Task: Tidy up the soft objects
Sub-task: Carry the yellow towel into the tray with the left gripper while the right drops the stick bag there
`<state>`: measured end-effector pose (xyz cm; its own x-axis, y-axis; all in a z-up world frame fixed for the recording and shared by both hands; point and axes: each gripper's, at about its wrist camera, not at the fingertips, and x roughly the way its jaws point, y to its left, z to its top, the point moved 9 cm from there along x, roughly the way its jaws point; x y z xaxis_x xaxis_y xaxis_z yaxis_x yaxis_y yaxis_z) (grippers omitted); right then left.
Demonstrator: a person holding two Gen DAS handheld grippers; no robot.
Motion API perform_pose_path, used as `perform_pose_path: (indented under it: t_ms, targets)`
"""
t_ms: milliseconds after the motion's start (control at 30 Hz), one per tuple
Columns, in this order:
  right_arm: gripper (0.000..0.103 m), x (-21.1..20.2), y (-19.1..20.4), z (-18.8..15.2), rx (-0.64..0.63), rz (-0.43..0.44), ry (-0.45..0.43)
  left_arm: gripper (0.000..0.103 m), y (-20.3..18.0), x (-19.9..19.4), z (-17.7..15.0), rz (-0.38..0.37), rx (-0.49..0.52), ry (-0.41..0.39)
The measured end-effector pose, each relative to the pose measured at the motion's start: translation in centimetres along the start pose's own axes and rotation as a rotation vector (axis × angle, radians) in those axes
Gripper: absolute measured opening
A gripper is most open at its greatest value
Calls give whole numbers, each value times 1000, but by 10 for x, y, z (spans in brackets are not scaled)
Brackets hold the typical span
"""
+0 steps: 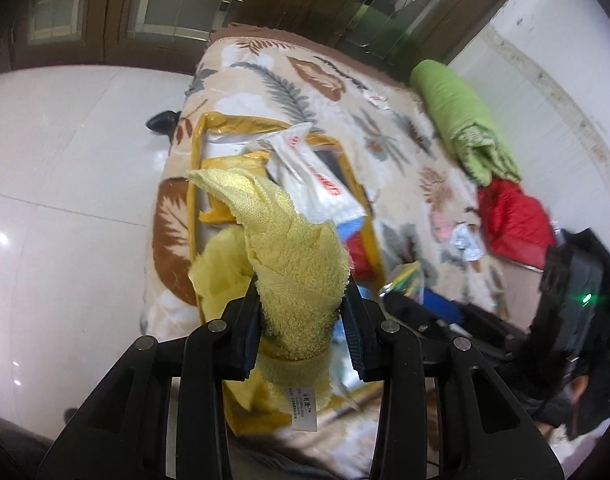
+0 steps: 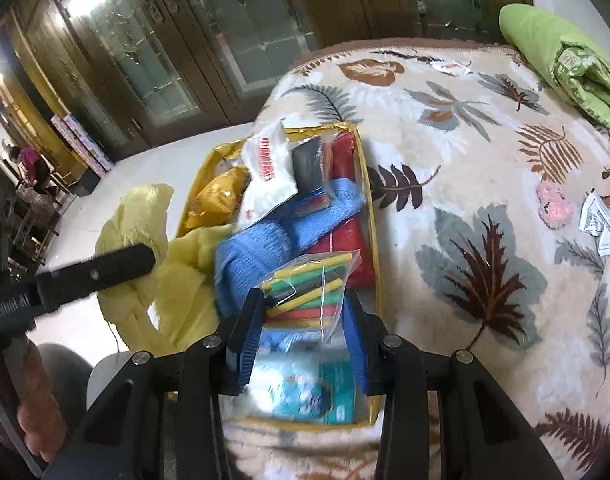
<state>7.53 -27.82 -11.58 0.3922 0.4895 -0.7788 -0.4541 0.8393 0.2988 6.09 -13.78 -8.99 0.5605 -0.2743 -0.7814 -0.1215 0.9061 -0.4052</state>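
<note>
Pinching a bunched yellow towel (image 1: 293,276) between its two fingers, the left hand-held gripper (image 1: 303,320) holds the cloth up above a bed covered with a leaf-patterned blanket (image 1: 265,76). The towel's white care label (image 1: 303,408) hangs down below the jaws. Beyond the towel lies a clear storage bag with yellow trim (image 1: 197,168), holding a white packet with red print (image 1: 317,176). A rolled green quilt (image 1: 461,116) and a red garment (image 1: 513,216) lie along the far right edge of the bed.

In the right wrist view, the right hand-held gripper (image 2: 303,320) grips a clear zip pouch of coloured tubes (image 2: 313,284), its pads pressed on both sides of the plastic, with the pouch over the storage bag (image 2: 371,204). Inside that bag lie a blue towel (image 2: 273,240), the white packet (image 2: 267,168) and red cloth (image 2: 351,240). The yellow towel (image 2: 145,216) hangs at left, over the bag's near edge, with the other gripper's black finger (image 2: 101,272) against it. A small pink item (image 2: 555,204) sits on the blanket (image 2: 485,140).
</note>
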Motion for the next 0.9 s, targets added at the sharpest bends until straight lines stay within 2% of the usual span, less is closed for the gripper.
perform_pose_path:
  t_ms: [167,267,367,433,533,567,667,733,800,900]
  targets:
    - [39,29,-8,5,27,-17,37,36,5,25,-5,-22,-7,-14]
    - [39,38,-10,7,17,-44,46,36,8,32,-6,-58,-34,-15]
    - [40,48,-15,9,42,-37,63,37,5,36,-6,-67,-18,-20]
    - [41,52,-17,9,55,-32,69,39,5,37,-5,-77,-23,-35]
    - [41,54,-17,9,54,-24,66,47,4,39,-3,-97,-31,-39]
    - [41,53,-17,9,56,-16,64,51,4,38,-2,-96,-31,-47]
    - [43,50,-14,10,73,19,63,52,4,36,1,-57,-22,-74]
    - [49,43,-13,11,79,35,46,54,2,35,-1,-26,-4,-84]
    - [55,34,-14,12,85,33,25,65,-4,32,-3,-20,31,-101]
    - [56,21,-16,11,95,41,2,65,-10,27,-6,-14,49,-115]
